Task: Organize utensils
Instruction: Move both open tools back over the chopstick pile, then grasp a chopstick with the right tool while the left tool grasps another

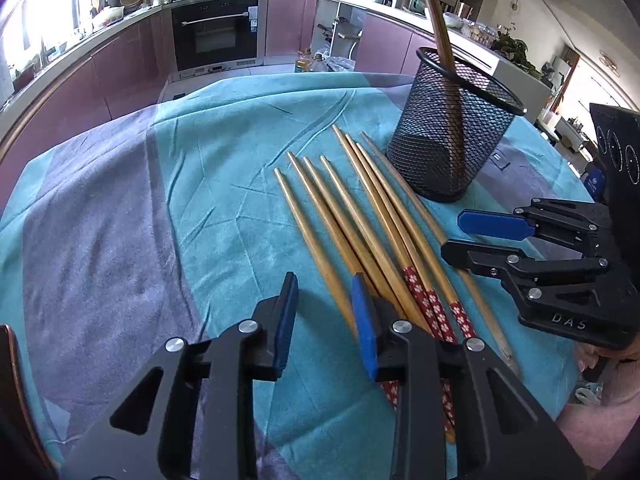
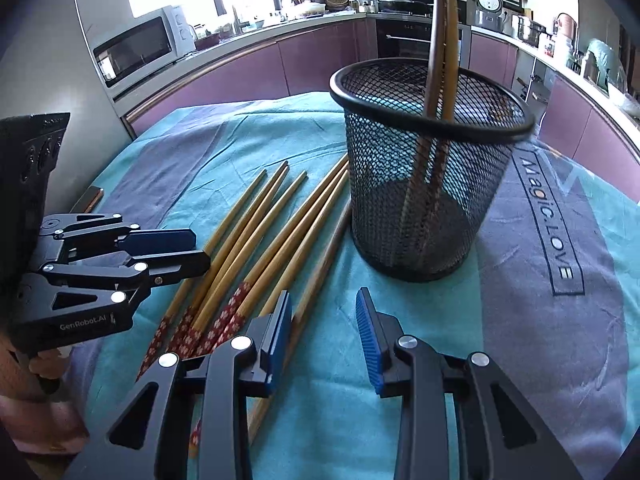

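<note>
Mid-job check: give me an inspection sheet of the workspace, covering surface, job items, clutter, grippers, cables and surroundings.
Surface: table under a wrinkled teal and grey cloth.
Job's things: loose bamboo chopsticks with red flowered ends lie side by side on the cloth; black wire-mesh cup stands upright beside them, two dark chopsticks leaning inside.
Clutter: a flat brown object at the table edge, too unclear to name.
Grippers: left gripper open and empty, one finger over the chopstick ends; right gripper open and empty, near the cup.
Cables: nothing seen.
Surroundings: kitchen with purple cabinets, built-in oven, microwave.
</note>
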`<state>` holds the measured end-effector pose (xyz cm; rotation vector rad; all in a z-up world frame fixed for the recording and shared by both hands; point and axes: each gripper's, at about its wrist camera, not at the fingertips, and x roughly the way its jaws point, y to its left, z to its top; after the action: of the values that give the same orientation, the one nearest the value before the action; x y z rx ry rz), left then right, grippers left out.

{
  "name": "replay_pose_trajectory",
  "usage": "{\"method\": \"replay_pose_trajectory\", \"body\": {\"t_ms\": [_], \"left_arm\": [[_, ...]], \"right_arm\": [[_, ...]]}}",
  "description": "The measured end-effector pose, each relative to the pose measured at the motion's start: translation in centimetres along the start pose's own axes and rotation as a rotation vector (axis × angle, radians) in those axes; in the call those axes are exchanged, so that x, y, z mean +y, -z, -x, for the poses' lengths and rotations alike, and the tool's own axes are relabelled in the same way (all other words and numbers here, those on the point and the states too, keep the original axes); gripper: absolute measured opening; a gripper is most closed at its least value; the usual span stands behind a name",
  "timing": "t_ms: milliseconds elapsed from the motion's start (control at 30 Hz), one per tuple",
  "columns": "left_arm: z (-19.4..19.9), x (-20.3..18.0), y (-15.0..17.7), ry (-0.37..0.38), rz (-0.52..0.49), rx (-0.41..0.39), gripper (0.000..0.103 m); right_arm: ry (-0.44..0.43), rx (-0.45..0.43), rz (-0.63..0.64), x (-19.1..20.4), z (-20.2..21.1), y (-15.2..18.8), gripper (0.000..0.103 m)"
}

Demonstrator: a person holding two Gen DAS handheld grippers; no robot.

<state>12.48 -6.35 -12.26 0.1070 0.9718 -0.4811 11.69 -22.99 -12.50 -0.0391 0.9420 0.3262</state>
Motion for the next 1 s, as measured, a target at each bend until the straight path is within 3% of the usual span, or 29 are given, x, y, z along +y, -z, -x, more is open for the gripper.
{"method": "replay_pose_trajectory", "body": {"t_ms": [233,333,567,733,1000], "left_arm": [[-0.7,0.3,-0.8,-0.022,0.026,0.002,0.016],[-0.6,0.6,-0.9,-0.015,0.058,0.0,0.012],[0.2,1.1,-0.7,-0.006,0.108,-0.024,0.008],[1.5,0.7,-0.3,0.022,0.102,-0.055,0.008],[1.4,-0.1,0.0,0.048,0.069,-0.037,0.008]], "right_arm": [[0.006,-0.017,-0.029,-0.1,-0.6,-0.6,0.021],[-0.023,-0.02,-0.063,-0.5,-0.5,-0.4,0.009],[-0.055,-0.054,-0.133,-1.5,0.5,-0.1,0.006],[-0.088,-0.079,-0.11,-1.1,1.8,0.1,0.006],[-0.108,-0.021,-0.038,0.4,1.2,0.6,0.006]]}}
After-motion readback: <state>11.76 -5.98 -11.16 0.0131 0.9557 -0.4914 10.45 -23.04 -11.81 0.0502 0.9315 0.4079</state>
